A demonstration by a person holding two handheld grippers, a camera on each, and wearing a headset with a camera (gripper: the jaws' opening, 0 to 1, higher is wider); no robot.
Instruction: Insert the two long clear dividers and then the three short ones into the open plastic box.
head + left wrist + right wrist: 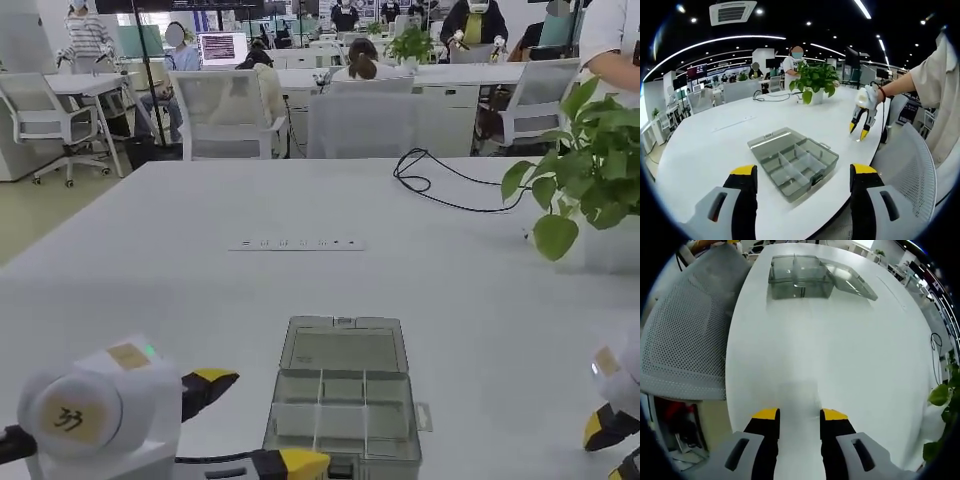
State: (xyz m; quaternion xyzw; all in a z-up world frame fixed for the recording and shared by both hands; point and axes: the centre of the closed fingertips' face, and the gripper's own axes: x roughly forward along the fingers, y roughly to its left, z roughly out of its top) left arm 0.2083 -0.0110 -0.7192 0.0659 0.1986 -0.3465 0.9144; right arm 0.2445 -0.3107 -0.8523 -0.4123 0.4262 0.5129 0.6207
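Note:
The clear plastic box (343, 420) lies open near the table's front edge, its lid (343, 348) folded back flat. Clear dividers stand inside and split it into several compartments (792, 162). My left gripper (255, 421) is just left of the box, open wide, with nothing between its jaws (803, 170). My right gripper (618, 447) is off to the box's right near the table edge, open and empty (799, 415). On the table just ahead of the right jaws is a faint clear patch (798, 389); I cannot tell what it is. The box (800, 275) lies far ahead in the right gripper view.
A leafy plant (590, 170) in a white pot stands at the right. Further back lie a black cable (430, 180) and a flush socket strip (295, 243). A grey mesh chair (685, 340) is by the table edge. People sit at desks behind.

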